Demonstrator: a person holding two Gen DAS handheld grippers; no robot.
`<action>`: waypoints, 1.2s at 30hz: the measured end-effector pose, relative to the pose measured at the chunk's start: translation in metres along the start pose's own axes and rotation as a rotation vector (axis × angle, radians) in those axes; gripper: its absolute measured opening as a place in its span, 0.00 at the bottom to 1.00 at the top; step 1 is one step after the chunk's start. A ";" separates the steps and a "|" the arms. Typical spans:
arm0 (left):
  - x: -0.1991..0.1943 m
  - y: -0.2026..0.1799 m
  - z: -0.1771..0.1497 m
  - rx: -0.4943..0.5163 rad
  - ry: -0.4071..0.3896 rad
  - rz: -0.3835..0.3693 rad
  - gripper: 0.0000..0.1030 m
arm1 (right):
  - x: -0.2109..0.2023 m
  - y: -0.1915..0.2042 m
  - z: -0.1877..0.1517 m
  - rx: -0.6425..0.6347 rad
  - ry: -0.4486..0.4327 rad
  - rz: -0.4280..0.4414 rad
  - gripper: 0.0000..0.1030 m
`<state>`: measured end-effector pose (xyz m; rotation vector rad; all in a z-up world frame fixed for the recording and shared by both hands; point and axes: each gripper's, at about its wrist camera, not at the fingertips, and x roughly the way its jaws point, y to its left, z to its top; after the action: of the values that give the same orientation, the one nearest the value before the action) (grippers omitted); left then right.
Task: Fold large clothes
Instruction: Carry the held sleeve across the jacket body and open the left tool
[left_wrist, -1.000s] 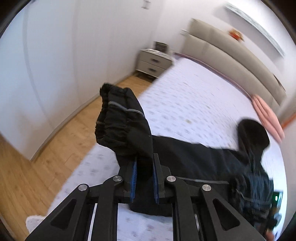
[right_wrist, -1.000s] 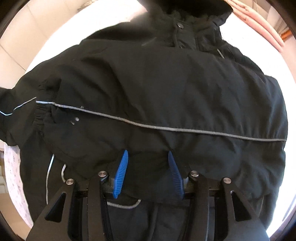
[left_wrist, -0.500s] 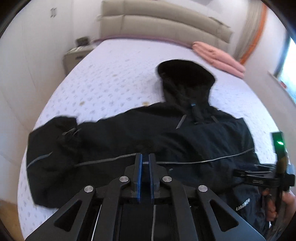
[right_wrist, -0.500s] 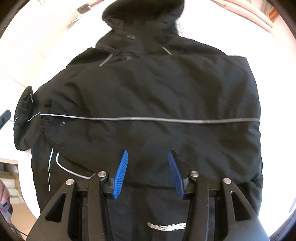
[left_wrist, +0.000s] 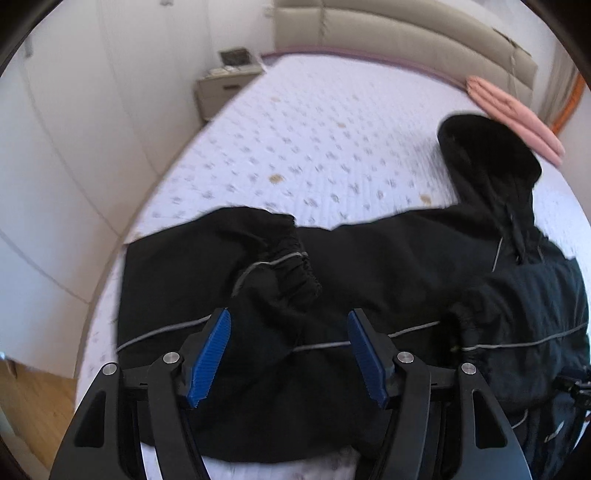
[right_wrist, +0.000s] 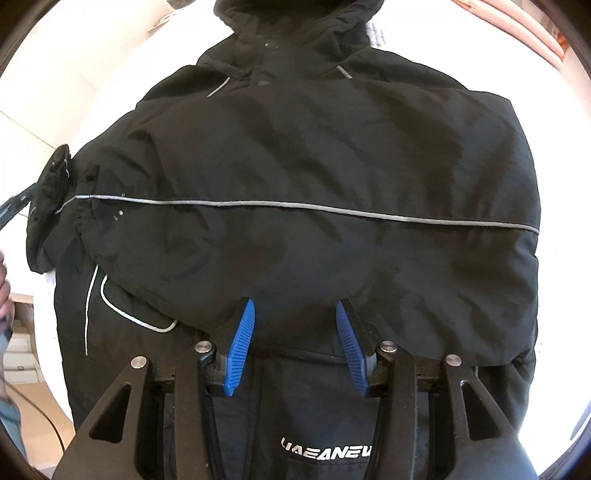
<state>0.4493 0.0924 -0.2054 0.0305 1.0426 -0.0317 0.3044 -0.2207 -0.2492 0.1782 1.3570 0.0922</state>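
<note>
A black hooded jacket (right_wrist: 314, 177) lies face up on the bed, hood (left_wrist: 487, 155) toward the headboard. One sleeve is folded across the chest in the right wrist view. The other sleeve's elastic cuff (left_wrist: 291, 266) lies folded inward on the body in the left wrist view. My left gripper (left_wrist: 288, 350) is open and empty just above that sleeve. My right gripper (right_wrist: 293, 339) is open and empty over the jacket's lower front, above the white logo (right_wrist: 327, 452).
The bed (left_wrist: 314, 122) has a pale patterned cover and a beige headboard (left_wrist: 406, 37). Folded pink bedding (left_wrist: 513, 114) lies near the headboard. A nightstand (left_wrist: 225, 85) stands by the white wall; wood floor (left_wrist: 33, 406) lies at left.
My left gripper carried the sleeve cuff over the jacket, then opened and let it go; the sleeve now lies on the jacket body. My right gripper stayed open and drew back slightly.
</note>
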 end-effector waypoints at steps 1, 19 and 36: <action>0.012 0.000 0.002 0.006 0.019 0.014 0.65 | 0.003 0.002 0.002 -0.002 0.001 -0.001 0.49; -0.058 -0.057 0.016 0.027 -0.096 -0.170 0.25 | -0.027 -0.014 -0.001 0.041 -0.050 0.049 0.49; -0.039 -0.244 -0.038 0.208 0.081 -0.542 0.61 | -0.056 -0.080 -0.017 0.139 -0.069 0.044 0.49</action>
<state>0.3866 -0.1490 -0.1935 -0.0638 1.1002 -0.6351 0.2730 -0.3076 -0.2133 0.3256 1.2909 0.0283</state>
